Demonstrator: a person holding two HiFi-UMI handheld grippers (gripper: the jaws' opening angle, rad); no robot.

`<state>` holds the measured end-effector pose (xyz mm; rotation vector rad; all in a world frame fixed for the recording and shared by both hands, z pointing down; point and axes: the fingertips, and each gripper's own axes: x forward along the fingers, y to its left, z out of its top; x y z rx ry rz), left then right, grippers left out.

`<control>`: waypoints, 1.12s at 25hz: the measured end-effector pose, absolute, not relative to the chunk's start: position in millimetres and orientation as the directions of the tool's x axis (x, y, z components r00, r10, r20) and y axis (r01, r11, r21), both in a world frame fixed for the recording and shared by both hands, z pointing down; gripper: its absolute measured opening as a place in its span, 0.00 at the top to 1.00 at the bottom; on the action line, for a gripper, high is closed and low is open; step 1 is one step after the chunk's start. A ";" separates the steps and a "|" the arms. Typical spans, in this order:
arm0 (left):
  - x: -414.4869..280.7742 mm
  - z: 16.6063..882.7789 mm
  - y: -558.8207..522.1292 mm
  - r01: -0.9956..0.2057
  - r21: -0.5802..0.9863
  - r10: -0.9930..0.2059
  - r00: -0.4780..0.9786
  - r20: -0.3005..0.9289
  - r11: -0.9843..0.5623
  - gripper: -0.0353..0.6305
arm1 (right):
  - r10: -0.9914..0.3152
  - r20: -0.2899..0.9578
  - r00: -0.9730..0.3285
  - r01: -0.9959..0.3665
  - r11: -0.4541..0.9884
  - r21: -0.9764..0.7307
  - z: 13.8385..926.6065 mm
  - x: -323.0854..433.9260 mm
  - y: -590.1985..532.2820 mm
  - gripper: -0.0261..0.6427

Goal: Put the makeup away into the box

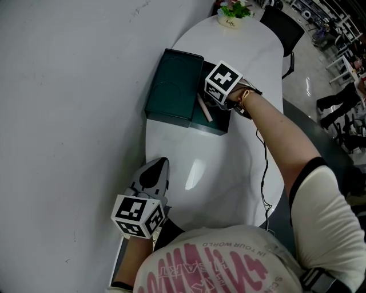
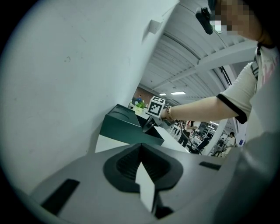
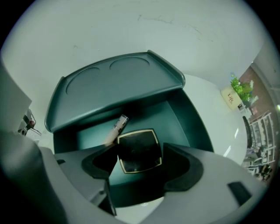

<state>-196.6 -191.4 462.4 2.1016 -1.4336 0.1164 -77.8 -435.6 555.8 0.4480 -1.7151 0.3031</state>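
Note:
The dark green box (image 1: 220,127) stands open on the white table (image 1: 229,171), with its lid (image 1: 171,86) leaning back against the wall. A pale pink tube (image 1: 205,107) lies inside it. My right gripper (image 1: 223,83) points almost straight down into the box. In the right gripper view, a black compact with a gold edge (image 3: 139,151) fills the gap between the pads, over the box floor (image 3: 179,118) and next to the tube (image 3: 118,127). My left gripper (image 1: 155,171) rests near the table's left edge, shut and holding nothing (image 2: 141,164).
A grey wall (image 1: 68,114) runs close along the table's left side, behind the box. A small potted plant (image 1: 234,11) sits at the far end of the table, with a black chair (image 1: 283,28) beyond it. A thin cable (image 1: 264,171) trails along the table's right edge.

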 end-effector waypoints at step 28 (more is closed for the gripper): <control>-162.2 387.8 -238.0 -0.844 0.416 -0.827 0.478 0.295 -0.339 0.94 | -0.552 0.534 -0.640 -0.759 0.349 -0.550 442.7 -45.3 -261.5 0.68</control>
